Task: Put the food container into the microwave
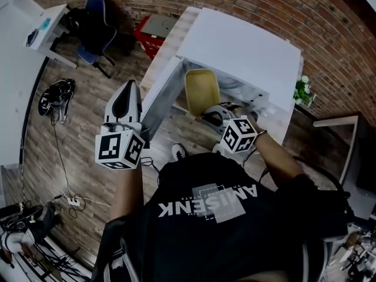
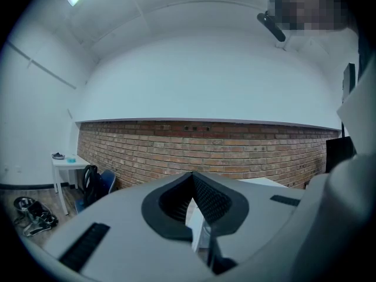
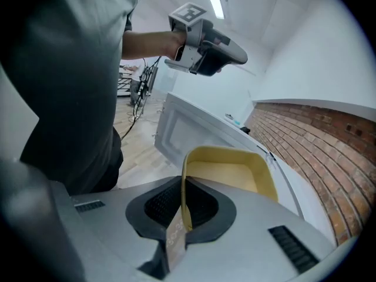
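Brick wall stands at the back. The white microwave sits in front of it, and its door hangs wide open. The yellow food container is right at the open front, tipped up on its side. The right gripper pinches the container's rim tight. The left gripper is held up beside the door, jaws closed on nothing.
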The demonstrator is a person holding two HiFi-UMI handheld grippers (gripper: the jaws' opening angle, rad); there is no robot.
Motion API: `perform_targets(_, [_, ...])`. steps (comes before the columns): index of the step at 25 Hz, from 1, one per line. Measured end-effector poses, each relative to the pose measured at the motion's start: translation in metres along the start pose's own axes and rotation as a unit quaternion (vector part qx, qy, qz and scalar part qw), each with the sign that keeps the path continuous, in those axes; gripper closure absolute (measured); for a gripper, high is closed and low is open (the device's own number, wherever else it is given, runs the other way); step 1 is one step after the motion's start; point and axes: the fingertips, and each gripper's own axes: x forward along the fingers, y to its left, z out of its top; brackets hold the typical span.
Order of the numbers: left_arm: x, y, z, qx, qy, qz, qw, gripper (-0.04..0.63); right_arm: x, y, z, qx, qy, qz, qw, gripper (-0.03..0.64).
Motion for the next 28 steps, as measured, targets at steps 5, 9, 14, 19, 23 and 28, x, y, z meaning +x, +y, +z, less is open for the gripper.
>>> perform_targets(5, [-0.003, 0.004, -0.006, -0.005, 0.004, 0.010, 0.9999, 0.583, 0.009, -0.006, -0.024, 0.010, 0.025, -0.007, 1.000, 0.568])
perform_targets(9, [-0.003, 0.003, -0.007, -0.005, 0.005, 0.011, 0.9999, 0.583, 0.016, -0.011, -0.040, 0.017, 0.040, -0.013, 0.999, 0.568])
perform_targets(14, [-0.001, 0.000, -0.006, -0.001, 0.007, 0.005, 1.0000, 0.583, 0.025, -0.020, -0.060, 0.038, 0.067, -0.033, 0.996, 0.568])
perform_targets(19, [0.000, -0.003, -0.009, 0.000, 0.012, 0.003, 0.9999, 0.583, 0.030, -0.038, -0.080, 0.062, 0.092, -0.066, 0.992, 0.568])
perform_targets(23, [0.001, -0.004, -0.011, 0.000, 0.014, 0.002, 0.9999, 0.583, 0.035, -0.054, -0.099, 0.081, 0.117, -0.097, 0.985, 0.568])
perform_targets(28, [0.001, 0.000, -0.009, 0.000, 0.011, 0.008, 0.9999, 0.583, 0.041, -0.068, -0.118, 0.085, 0.142, -0.130, 0.978, 0.568])
